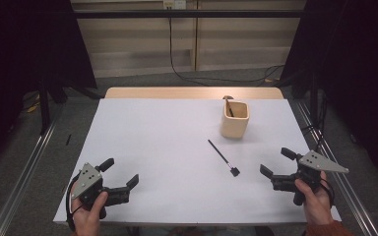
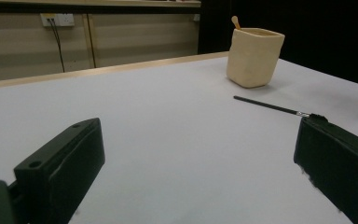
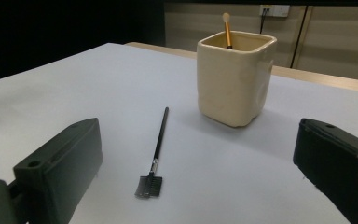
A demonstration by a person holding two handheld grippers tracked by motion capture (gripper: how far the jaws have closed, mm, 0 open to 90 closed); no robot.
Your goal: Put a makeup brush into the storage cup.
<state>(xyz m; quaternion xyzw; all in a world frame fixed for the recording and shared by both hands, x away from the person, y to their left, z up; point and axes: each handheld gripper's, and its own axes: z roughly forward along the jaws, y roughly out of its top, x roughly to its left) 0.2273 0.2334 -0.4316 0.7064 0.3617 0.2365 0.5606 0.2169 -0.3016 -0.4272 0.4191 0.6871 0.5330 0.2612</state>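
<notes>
A cream square cup [image 1: 235, 120] [image 2: 254, 57] [image 3: 235, 83] stands at the back right of the white table [image 1: 167, 147], with a gold-handled brush [image 3: 226, 31] upright inside it. A thin black brush with a comb head [image 1: 223, 157] [image 3: 155, 152] [image 2: 272, 107] lies flat in front of the cup. My left gripper [image 1: 119, 173] [image 2: 191, 182] rests open near the front left edge, nothing between its jaws. My right gripper [image 1: 278, 162] [image 3: 196, 179] is open at the front right, pointing toward the black brush, which lies a short way ahead of it.
The table's wooden back edge [image 1: 192, 92] shows beyond the white surface. Metal rails [image 1: 24, 167] run along both sides on the floor. Cables [image 1: 187, 78] trail on the floor behind, and dark curtains flank the space.
</notes>
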